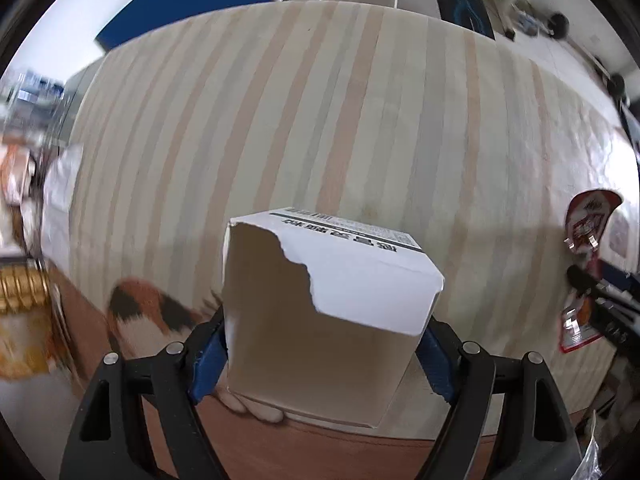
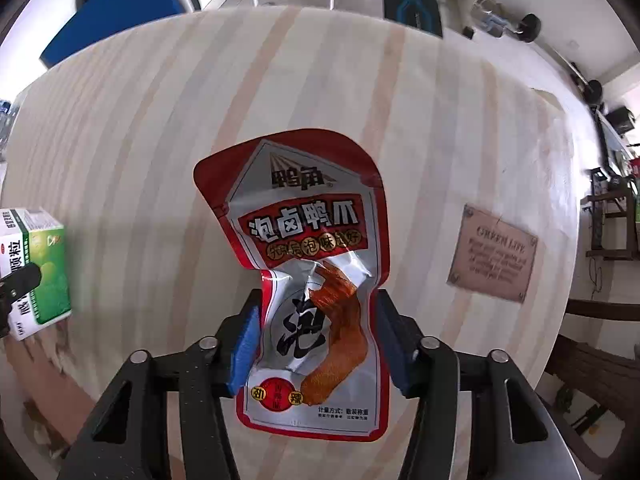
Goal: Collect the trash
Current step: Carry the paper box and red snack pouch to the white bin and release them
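A: What does the left gripper (image 1: pixel 326 344) hold?

B: It holds a white carton box (image 1: pixel 320 312). The blue pads (image 1: pixel 210 354) press on both sides of the box, so the jaws are closed on it at a medium width. The top of the box is torn open, and there is dark print on its far side. In the right wrist view the same box (image 2: pixel 34 268) shows a green and white face at the left edge.

A: And the right gripper (image 2: pixel 316 340)?

B: Its jaws are narrow and they pinch a red and silver snack wrapper (image 2: pixel 316 280). The wrapper buckles between the pads and has a picture of an orange duck foot. From the left wrist view, this wrapper (image 1: pixel 588 240) is at the far right.

A: Where are both things?

B: Over a table with a striped cloth (image 1: pixel 320 120). I cannot tell if they touch the cloth. A small beige plaque (image 2: pixel 492 256) with the words "GREEN LIFE" lies on the table, to the right of the wrapper. At the lower left, near the table edge, is something with orange, black and white fur (image 1: pixel 148 308); it is blurred.
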